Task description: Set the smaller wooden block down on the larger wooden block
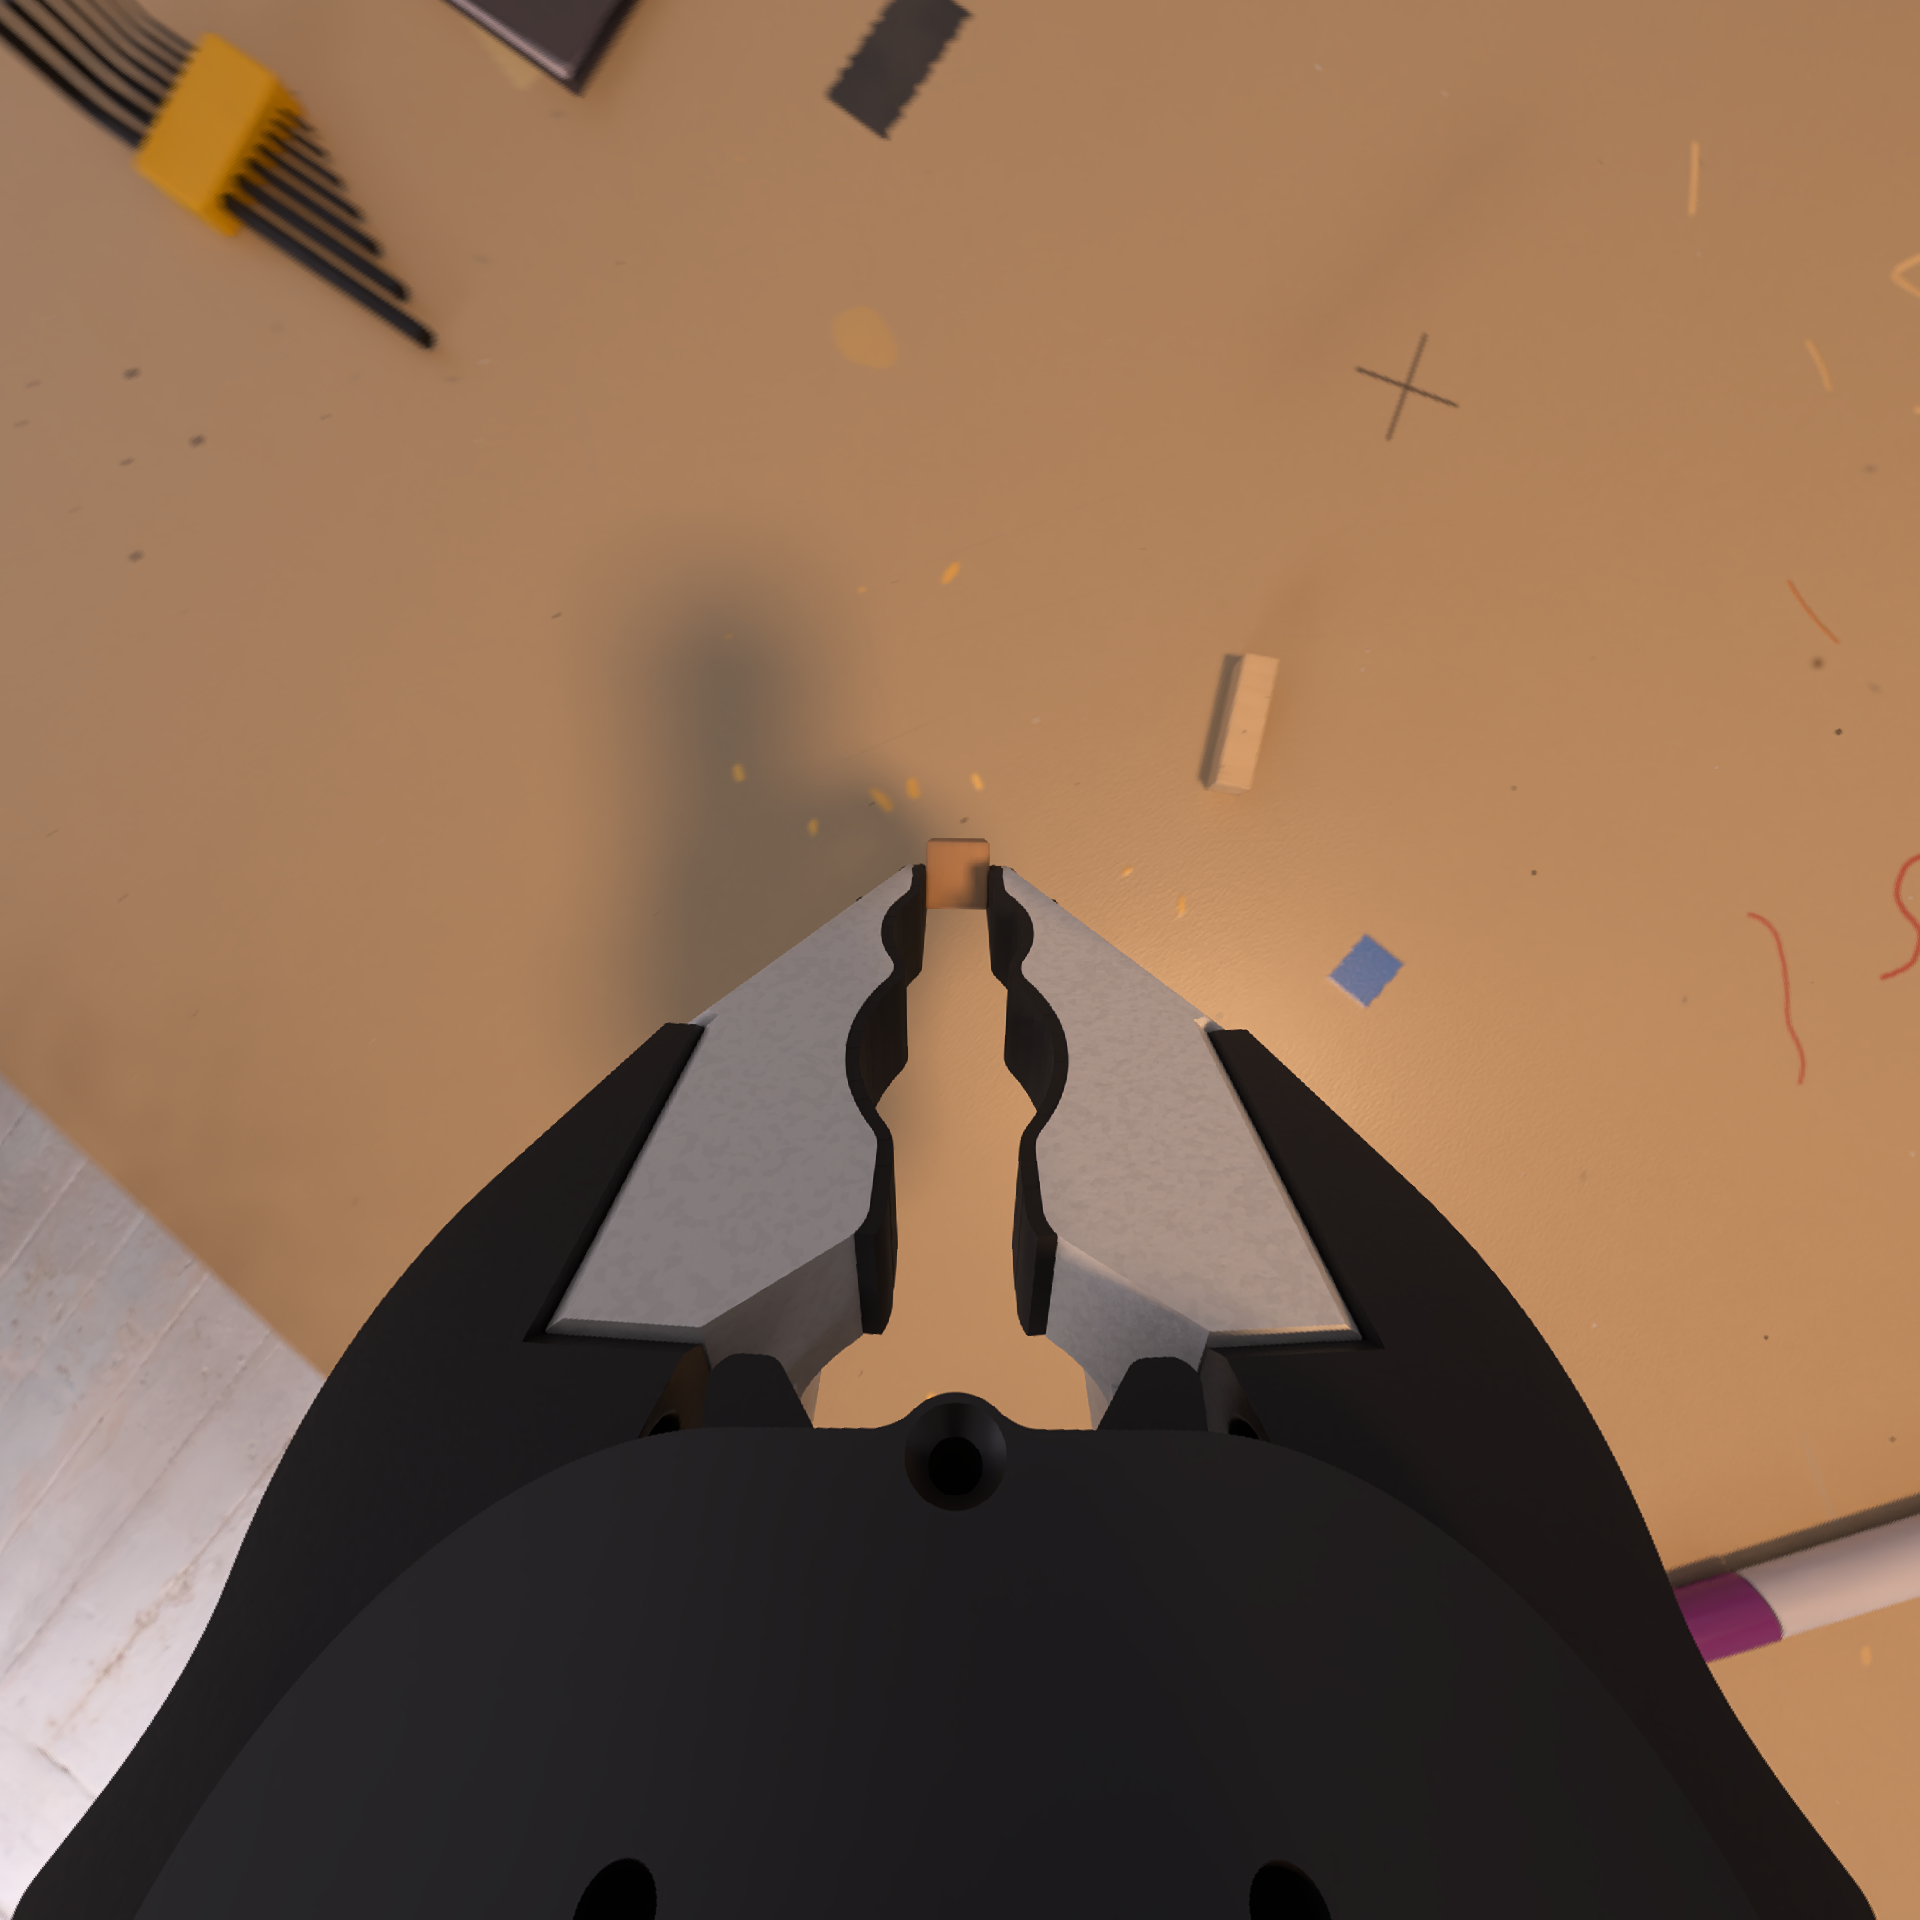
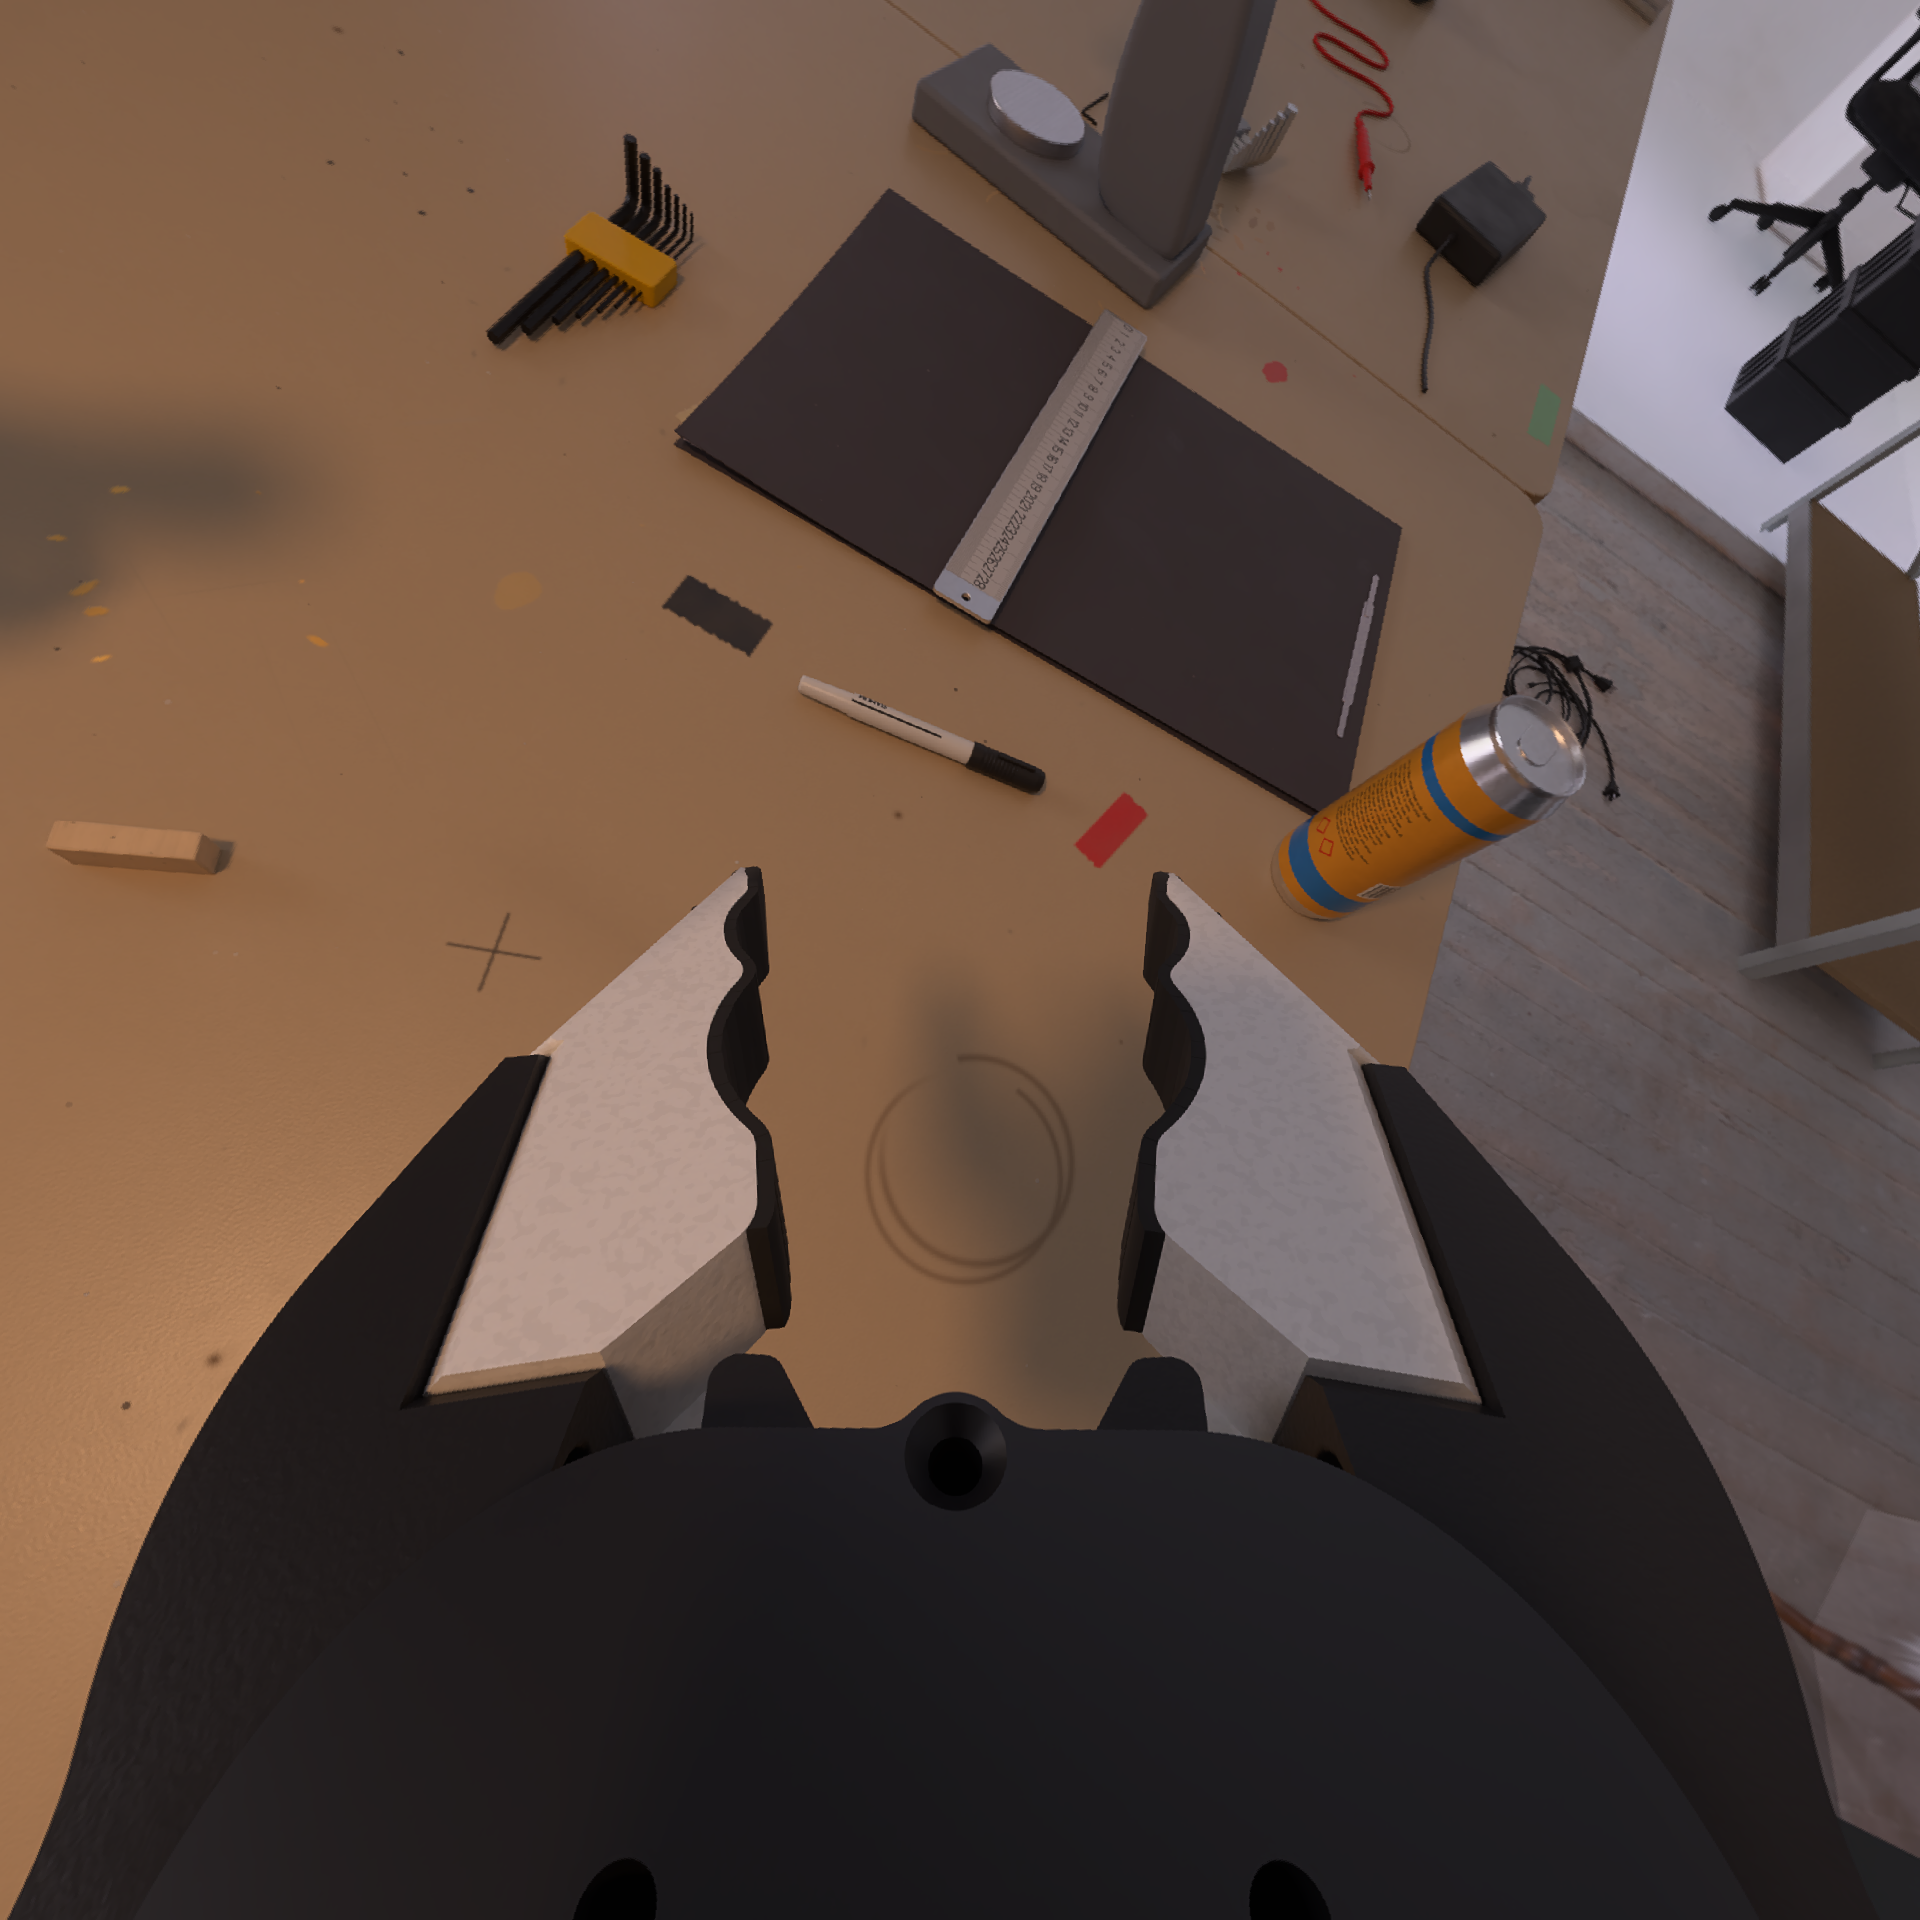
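**Small block pinched at the left fingertips, large block lying apart**

In the left wrist view, a yellow hex key set (image 1: 223,135) sits at the upper left of the frame. At centre, the left gripper (image 1: 957,883) is closed on the small block (image 1: 957,871), which is clamped at the very tips above the table (image 1: 520,520). Right of it and a little higher in the frame lies the large block (image 1: 1240,722), pale and long, well apart from the small one. A blue square (image 1: 1366,968) shows lower right, and a purple-banded marker (image 1: 1766,1605) pokes in at the right edge.

In the right wrist view, the large block (image 2: 135,847) lies at the left edge, flat on the table. At centre the right gripper (image 2: 957,883) stands wide open and holds nothing. A black mat (image 2: 883,395) with a ruler (image 2: 1044,468) fills the upper middle, and an orange can (image 2: 1434,805) lies on its side at the right.
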